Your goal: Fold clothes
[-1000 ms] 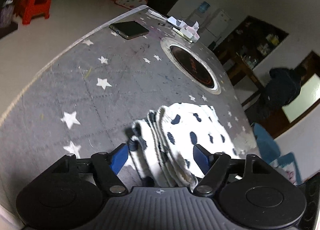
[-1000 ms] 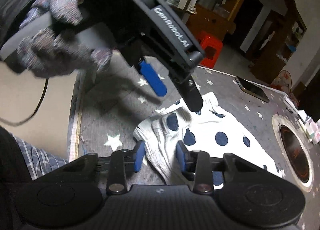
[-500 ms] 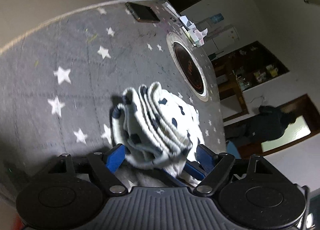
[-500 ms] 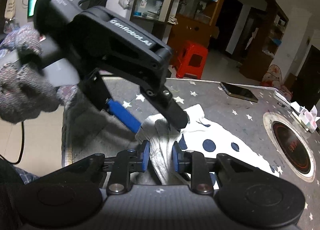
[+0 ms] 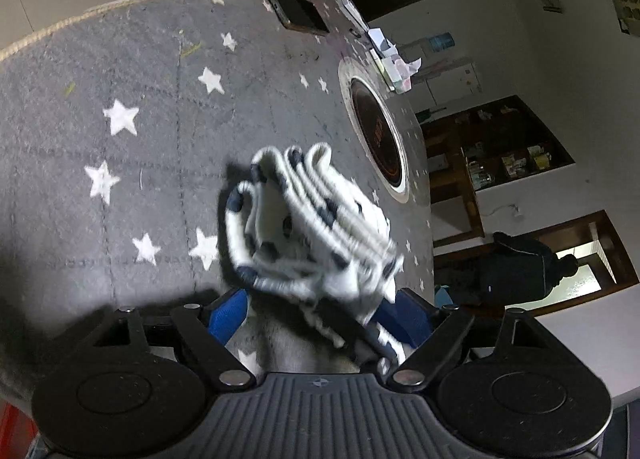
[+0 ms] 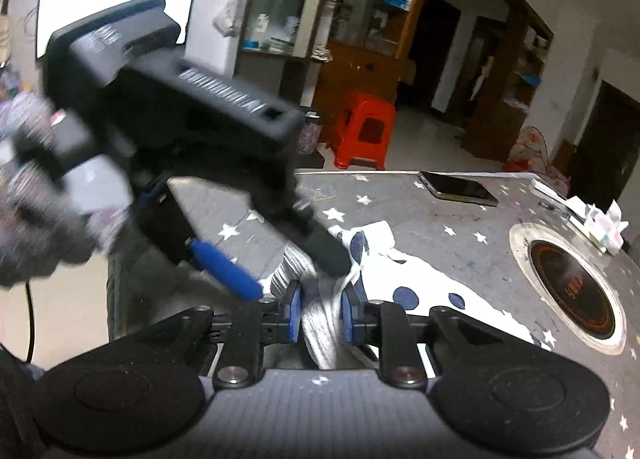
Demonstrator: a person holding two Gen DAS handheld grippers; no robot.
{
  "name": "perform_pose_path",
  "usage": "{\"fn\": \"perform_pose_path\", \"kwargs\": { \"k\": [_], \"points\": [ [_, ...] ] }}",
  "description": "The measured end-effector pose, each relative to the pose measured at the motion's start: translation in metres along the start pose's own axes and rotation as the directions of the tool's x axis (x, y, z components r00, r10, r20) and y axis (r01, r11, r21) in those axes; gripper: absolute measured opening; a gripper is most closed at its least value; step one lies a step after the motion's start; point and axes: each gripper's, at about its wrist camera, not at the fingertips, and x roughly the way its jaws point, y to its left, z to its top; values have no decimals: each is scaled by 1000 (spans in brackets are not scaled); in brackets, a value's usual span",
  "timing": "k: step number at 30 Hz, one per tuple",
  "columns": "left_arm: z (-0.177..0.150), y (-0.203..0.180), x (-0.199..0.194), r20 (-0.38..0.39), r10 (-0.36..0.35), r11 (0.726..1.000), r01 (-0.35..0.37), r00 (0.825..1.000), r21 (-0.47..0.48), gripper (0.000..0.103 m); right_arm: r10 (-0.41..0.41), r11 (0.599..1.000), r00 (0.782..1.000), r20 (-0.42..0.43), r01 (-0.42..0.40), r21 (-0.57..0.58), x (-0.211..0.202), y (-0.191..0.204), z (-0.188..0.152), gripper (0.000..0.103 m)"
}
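Right tongs [image 6: 320, 317] clamped on bunched cloth [image 6: 400, 279], jaws just closing; left tongs [image 5: 316, 309] apart around it, just opening. Layers could slip and unfold onto bench [image 5: 120, 71] if grip is thin

Cloth [image 5: 312, 227] bunched betw. tools; phone [image 5: 298, 11] & round inset [image 5: 378, 135] well beyond, starred tabletop [image 5: 120, 119] open to left.

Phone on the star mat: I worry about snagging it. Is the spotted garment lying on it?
No, the phone lies apart from the spotted garment.
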Motion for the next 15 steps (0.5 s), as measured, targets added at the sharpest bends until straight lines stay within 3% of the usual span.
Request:
{"fn": "perform_pose_path", "kwargs": {
  "k": [15],
  "points": [
    [10, -4, 18, 29, 5, 1000, -6, 1000, 9, 81, 54, 994, 998, -20, -55, -93, 1, 21, -8, 16]
  ]
}}
